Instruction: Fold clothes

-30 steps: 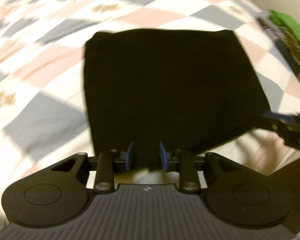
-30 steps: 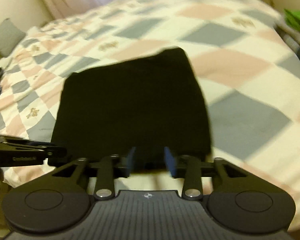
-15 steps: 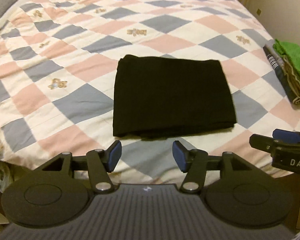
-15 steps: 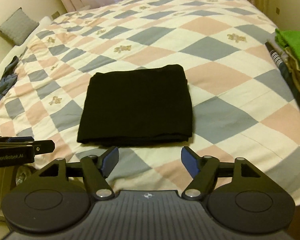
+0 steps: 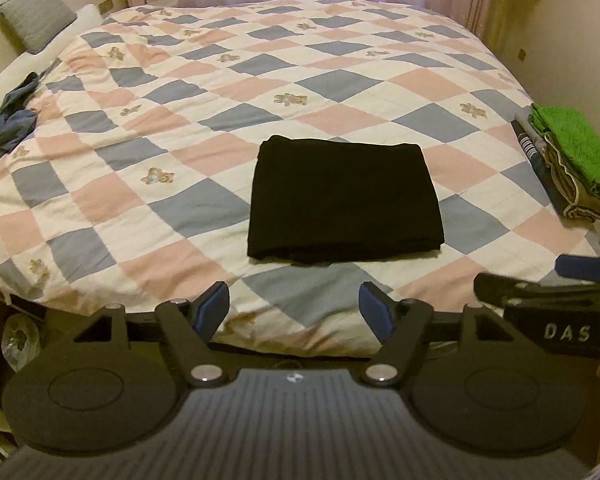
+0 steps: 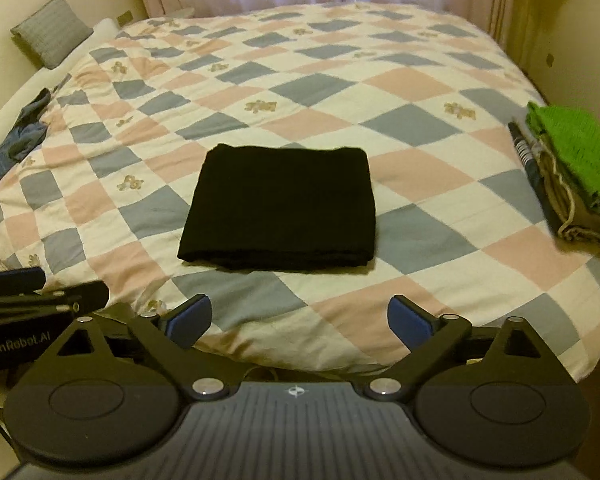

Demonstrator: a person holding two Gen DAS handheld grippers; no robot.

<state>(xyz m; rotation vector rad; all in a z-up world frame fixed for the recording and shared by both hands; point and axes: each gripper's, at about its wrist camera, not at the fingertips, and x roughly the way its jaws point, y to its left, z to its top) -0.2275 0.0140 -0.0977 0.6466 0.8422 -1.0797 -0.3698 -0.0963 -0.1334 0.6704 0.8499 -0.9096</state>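
On the checked quilt (image 5: 188, 208), near its front edge, a black garment (image 5: 344, 200) lay folded into a neat rectangle. Both the left gripper (image 5: 294, 310) and the right gripper (image 6: 300, 318) hung before the bed with fingers spread wide, holding nothing, apart from the cloth. A stack of folded clothes (image 5: 572, 160) sat at the quilt's right edge.

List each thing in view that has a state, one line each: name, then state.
black garment: folded into a flat rectangle, lying on the quilt, untouched.
left gripper: open, empty, short of the garment.
right gripper: open, empty, short of the garment.
stack of clothes: folded, piled at the bed's right edge, green piece on top.
blue garment: crumpled, unfolded, at the left edge.
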